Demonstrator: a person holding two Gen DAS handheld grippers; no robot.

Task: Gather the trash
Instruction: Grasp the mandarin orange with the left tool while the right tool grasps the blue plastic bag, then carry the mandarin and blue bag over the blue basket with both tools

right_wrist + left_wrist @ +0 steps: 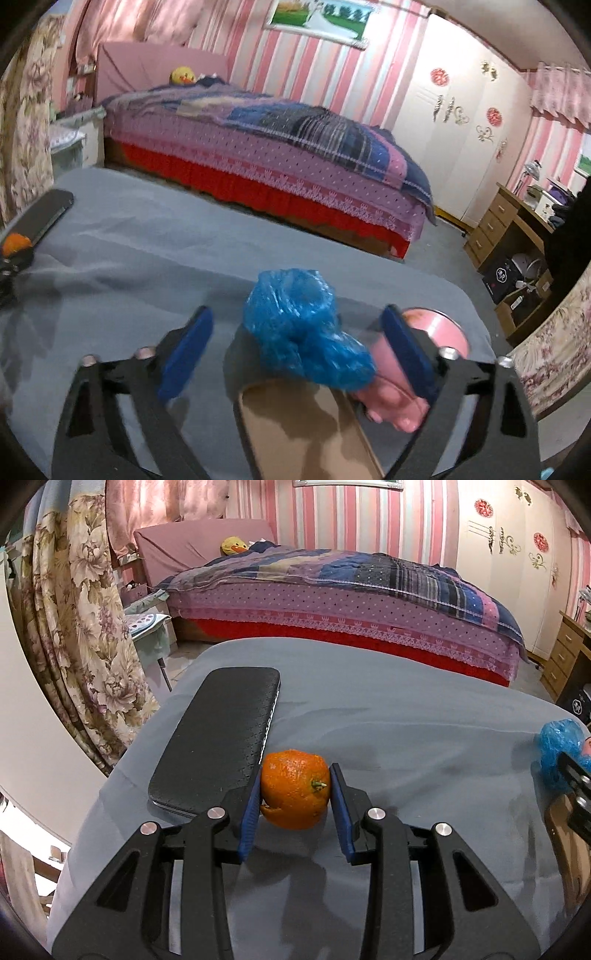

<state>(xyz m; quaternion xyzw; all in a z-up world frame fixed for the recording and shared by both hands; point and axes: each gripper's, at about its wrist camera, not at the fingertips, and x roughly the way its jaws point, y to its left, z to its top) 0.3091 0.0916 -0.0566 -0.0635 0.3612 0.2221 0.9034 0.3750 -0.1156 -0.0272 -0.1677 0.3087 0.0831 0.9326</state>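
Already one piece of trash is gripped and another sits between open jaws, both on the grey cloth-covered table [406, 709].

At the left, the left gripper [295, 794] is closed on the orange peel [294, 793], its blue pads pressing the two sides, just right of the black case [218, 738]. That peel looks like a light, hollow shell, split near the bottom, so a firm squeeze could buckle it; a gentle hold across the widest part suits it best. Further right, the right gripper [295, 347] stands wide, neither pad touching the crumpled blue plastic bag [303, 328] between them. I judge the bag very light, soft and slippery, best pinched through its bunched middle. A pink toy [397, 406] lies touching its near right side.
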